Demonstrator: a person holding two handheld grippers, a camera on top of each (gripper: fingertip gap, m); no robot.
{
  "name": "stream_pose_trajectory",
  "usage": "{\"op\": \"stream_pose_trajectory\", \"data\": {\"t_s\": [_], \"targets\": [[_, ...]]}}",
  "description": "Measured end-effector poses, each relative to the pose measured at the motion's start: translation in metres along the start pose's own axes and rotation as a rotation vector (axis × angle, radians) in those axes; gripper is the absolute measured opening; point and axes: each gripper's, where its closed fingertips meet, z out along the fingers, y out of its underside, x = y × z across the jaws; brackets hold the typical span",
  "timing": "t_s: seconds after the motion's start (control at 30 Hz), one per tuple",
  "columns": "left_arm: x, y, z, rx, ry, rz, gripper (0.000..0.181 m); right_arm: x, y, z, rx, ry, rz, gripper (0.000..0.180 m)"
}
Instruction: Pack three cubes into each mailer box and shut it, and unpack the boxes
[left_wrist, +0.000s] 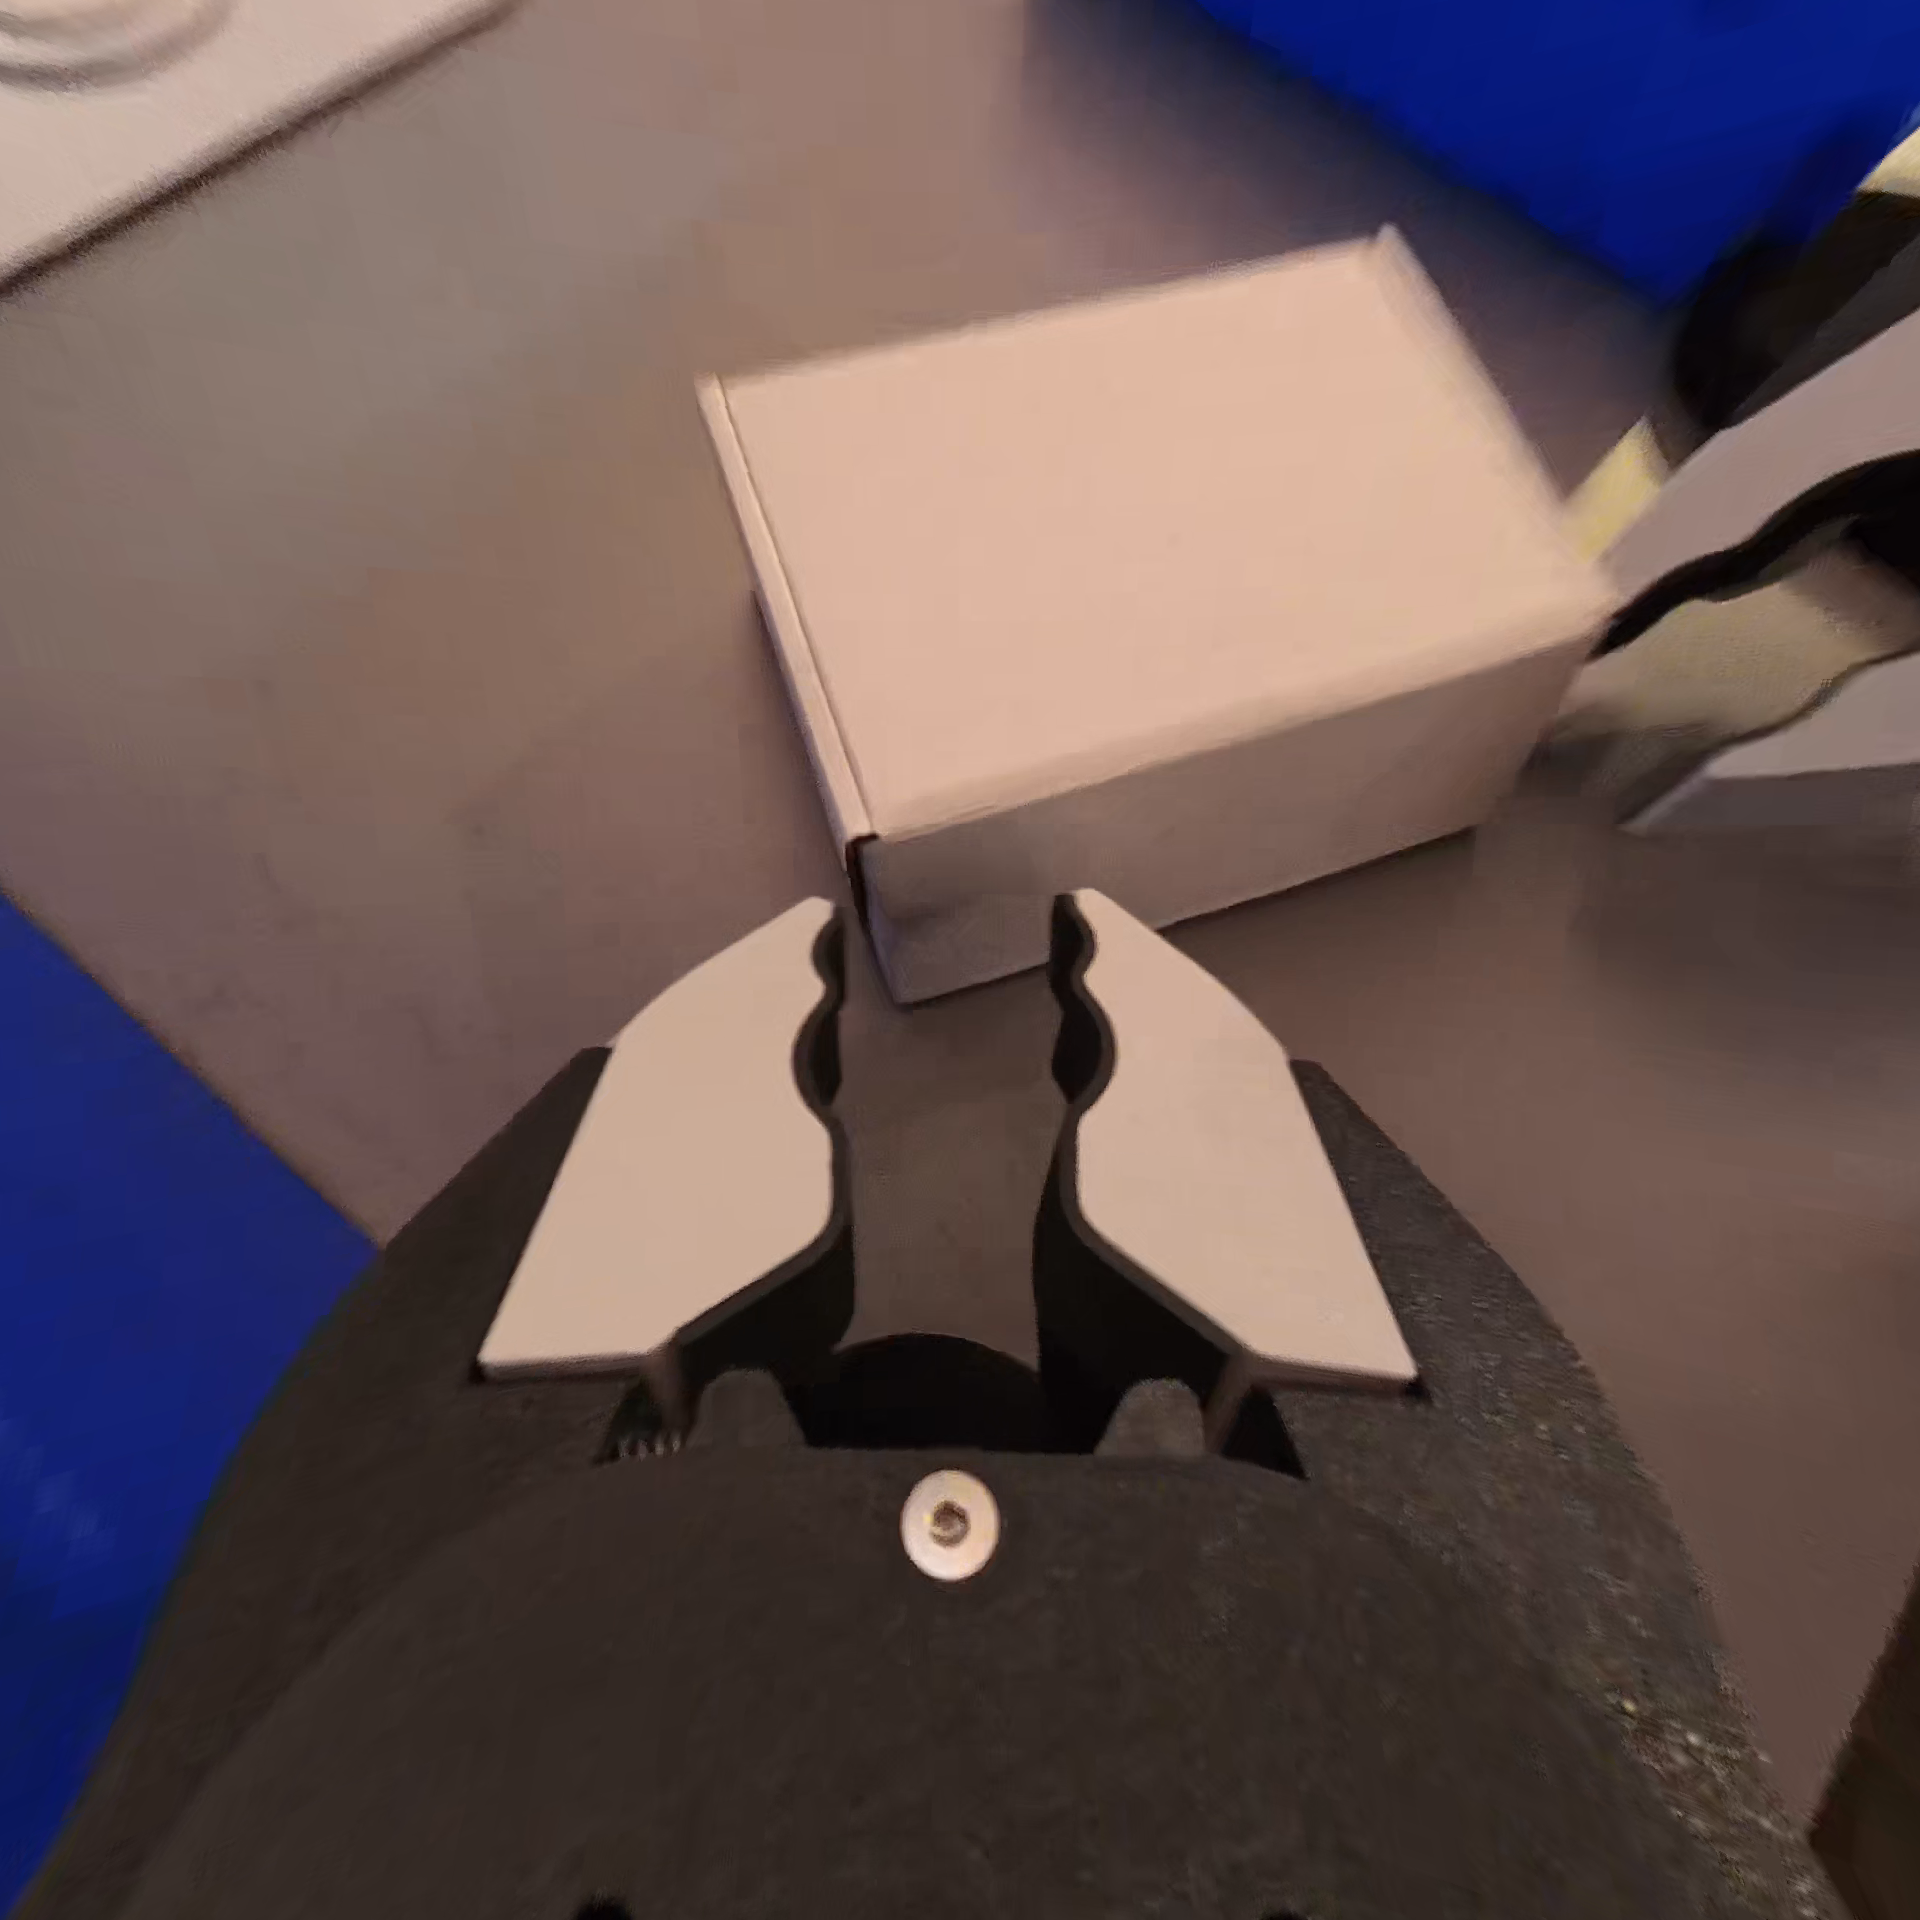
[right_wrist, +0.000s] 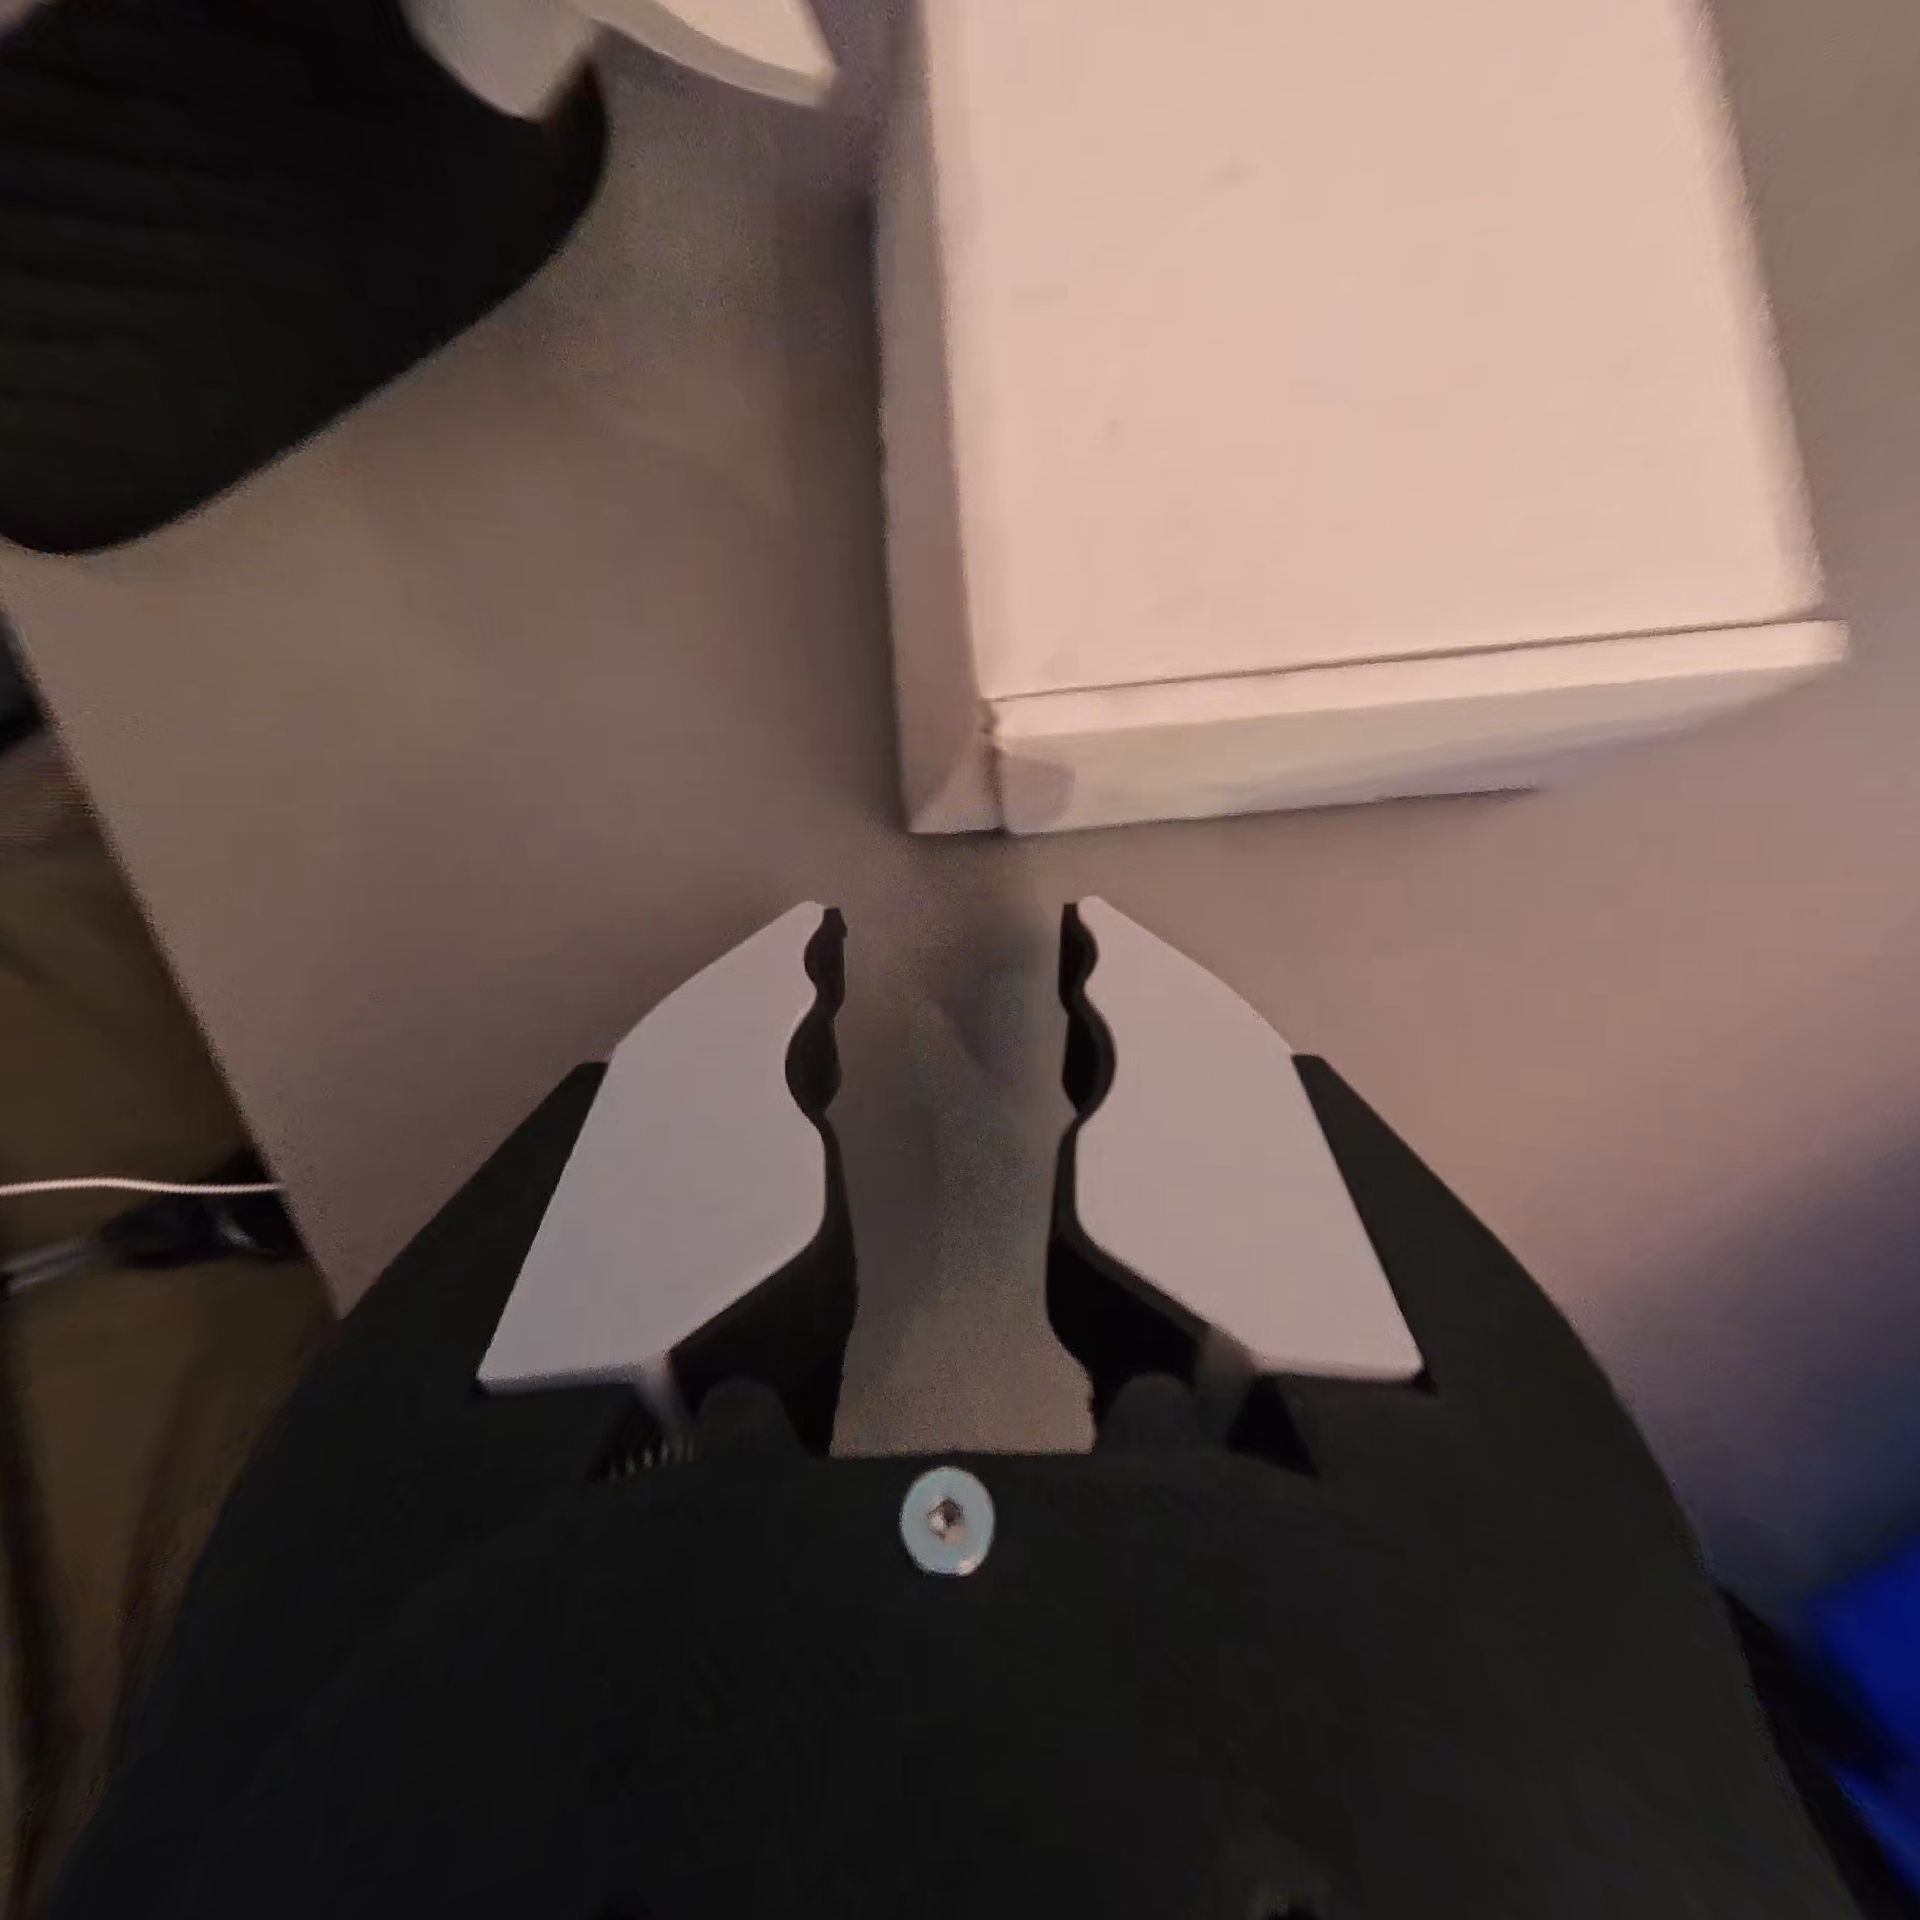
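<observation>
Closed mailer box (left_wrist: 1132, 582) on table (left_wrist: 416, 540) (grippers flanking).

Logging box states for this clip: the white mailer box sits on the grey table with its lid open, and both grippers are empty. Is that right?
Not quite: the lid is shut, not open. The left wrist view shows the white mailer box closed, flat on the grey table. The rest holds: the left gripper and the right gripper have their fingers apart with nothing between them.

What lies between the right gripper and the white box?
Nothing: only bare grey table separates the right gripper from the box, as the right wrist view shows.
</observation>
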Motion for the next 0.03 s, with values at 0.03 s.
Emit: {"op": "stream_pose_trajectory", "data": {"t_s": [0.03], "targets": [[0.0029,-0.008,-0.0102,0.059,-0.005,0.003,0.044,0.0096,-0.0052,-0.0116,0.025,0.072,-0.043,0.041]]}}
